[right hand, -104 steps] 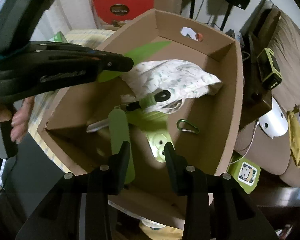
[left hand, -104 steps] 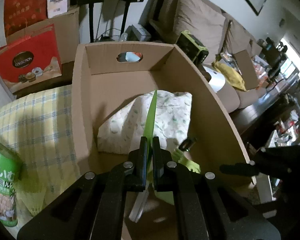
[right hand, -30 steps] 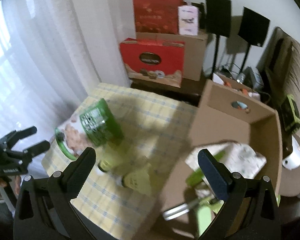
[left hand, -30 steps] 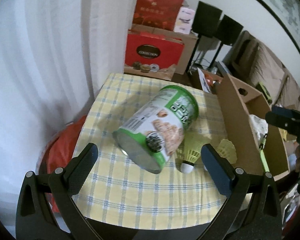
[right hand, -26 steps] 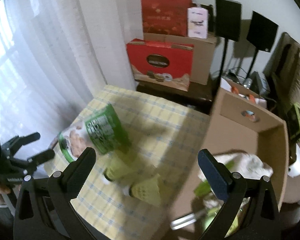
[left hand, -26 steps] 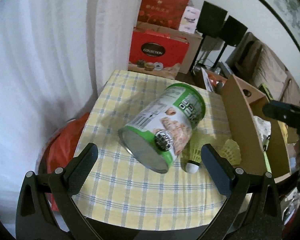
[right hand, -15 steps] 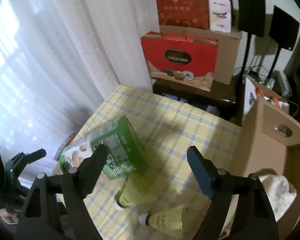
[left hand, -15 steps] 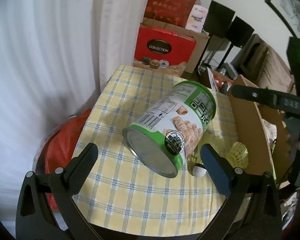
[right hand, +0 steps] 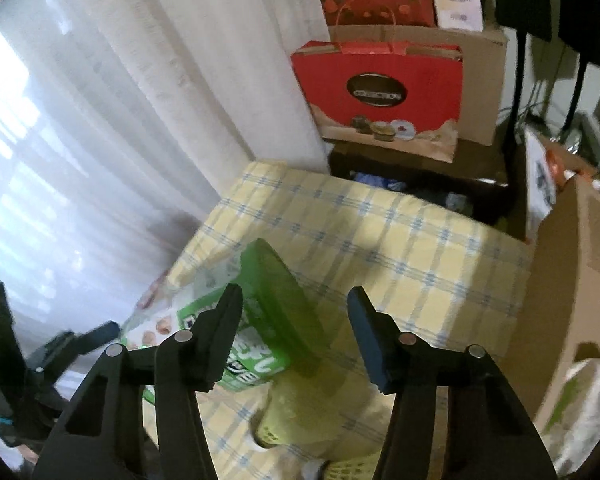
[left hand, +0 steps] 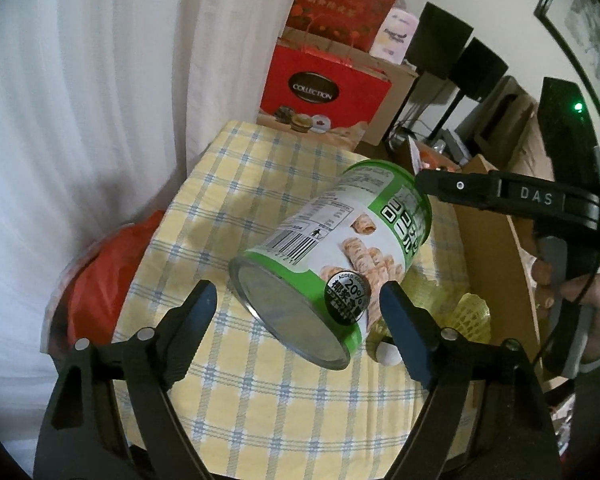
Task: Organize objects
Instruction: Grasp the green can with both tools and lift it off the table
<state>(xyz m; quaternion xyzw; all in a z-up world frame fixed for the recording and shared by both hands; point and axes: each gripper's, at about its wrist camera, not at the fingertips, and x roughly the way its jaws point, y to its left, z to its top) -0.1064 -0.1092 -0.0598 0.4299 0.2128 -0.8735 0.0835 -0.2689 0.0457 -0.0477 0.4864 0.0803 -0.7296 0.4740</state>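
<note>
A green-and-white snack can lies on its side on the yellow checked tablecloth, metal bottom toward the left wrist camera. My left gripper straddles that bottom end with its jaws closing; a gap still shows beside the left finger. In the right wrist view, my right gripper hangs over the can's green lid, jaws closing, the right pad clear of it. Its finger also reaches the can's top in the left wrist view. Two yellow shuttlecocks lie beside the can.
An open cardboard box stands against the table's right side, with a patterned cloth inside. A red gift bag and boxes stand behind the table. White curtains hang on the left, and a red bag lies below the table edge.
Both grippers left the box, where they held green items, and came over the table. Over the last second both have narrowed and closed in on the can's two ends.
</note>
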